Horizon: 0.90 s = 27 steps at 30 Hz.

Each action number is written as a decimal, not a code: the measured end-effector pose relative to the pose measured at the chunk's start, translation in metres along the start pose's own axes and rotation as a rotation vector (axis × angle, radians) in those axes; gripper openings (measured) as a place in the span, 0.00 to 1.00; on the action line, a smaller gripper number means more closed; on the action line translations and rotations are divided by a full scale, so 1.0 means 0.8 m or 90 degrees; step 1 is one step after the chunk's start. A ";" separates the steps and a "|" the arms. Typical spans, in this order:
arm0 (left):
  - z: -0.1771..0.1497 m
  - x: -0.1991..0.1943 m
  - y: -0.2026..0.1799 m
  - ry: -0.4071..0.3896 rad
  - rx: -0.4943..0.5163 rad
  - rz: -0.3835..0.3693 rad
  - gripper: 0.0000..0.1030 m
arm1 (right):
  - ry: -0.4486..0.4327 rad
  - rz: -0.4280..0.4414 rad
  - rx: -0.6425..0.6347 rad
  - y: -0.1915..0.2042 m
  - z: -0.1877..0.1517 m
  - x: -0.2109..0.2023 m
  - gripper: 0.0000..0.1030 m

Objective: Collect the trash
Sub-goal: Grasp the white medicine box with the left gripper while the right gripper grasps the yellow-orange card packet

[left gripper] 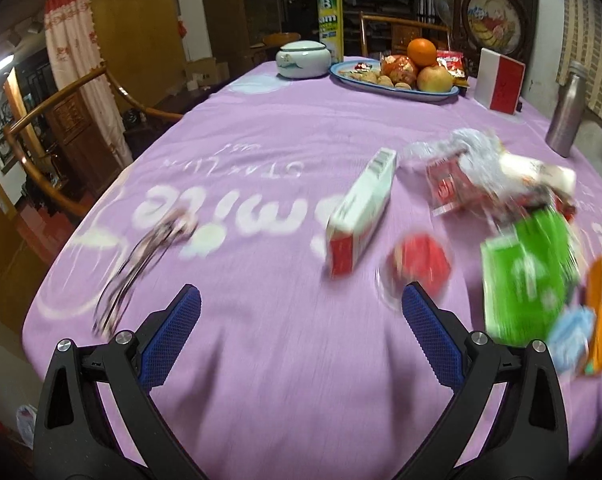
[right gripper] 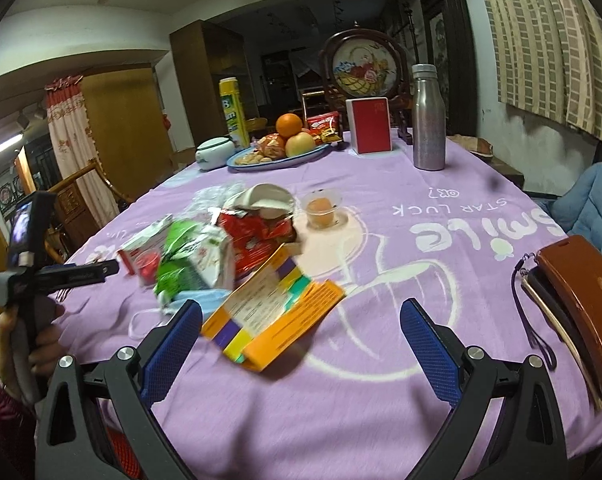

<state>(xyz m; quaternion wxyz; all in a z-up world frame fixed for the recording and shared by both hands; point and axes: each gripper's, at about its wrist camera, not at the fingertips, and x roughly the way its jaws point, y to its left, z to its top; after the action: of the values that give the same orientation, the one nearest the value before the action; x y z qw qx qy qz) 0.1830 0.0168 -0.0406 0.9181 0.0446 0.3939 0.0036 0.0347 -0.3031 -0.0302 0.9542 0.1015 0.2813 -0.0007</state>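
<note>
Both grippers stand wide open and empty over the lilac-clothed surface (right gripper: 381,420). The right gripper (right gripper: 301,322) has its blue fingers (right gripper: 429,348) spread; between them, toward 11 o'clock, lies a flattened orange box (right gripper: 277,320), with a green carton (right gripper: 193,260) and red wrappers (right gripper: 257,236) heaped beyond it. A clear cup (right gripper: 323,210) at 12 o'clock holds something orange. The left gripper (left gripper: 301,312) faces a red-and-white box (left gripper: 361,212) at 12 o'clock, with a blurred red piece (left gripper: 421,264) near its right finger. At the far edge, a blue plate (left gripper: 405,90) carries an orange, an apple, nuts and sweets.
</note>
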 end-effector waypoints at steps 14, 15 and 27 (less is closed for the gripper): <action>0.063 0.079 -0.022 0.042 0.016 -0.047 0.93 | 0.023 -0.011 0.008 -0.016 0.048 0.066 0.95; 0.064 0.079 -0.021 0.039 0.015 -0.058 0.93 | 0.025 -0.012 0.008 -0.015 0.048 0.070 0.95; 0.057 0.056 0.003 -0.004 -0.037 -0.203 0.26 | 0.029 -0.018 0.012 -0.016 0.045 0.079 0.95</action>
<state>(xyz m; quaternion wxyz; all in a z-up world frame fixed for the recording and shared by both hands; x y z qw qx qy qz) 0.2469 0.0171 -0.0418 0.9091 -0.0448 0.3931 -0.1307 0.1063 -0.3187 -0.0372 0.9465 0.1066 0.3044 -0.0143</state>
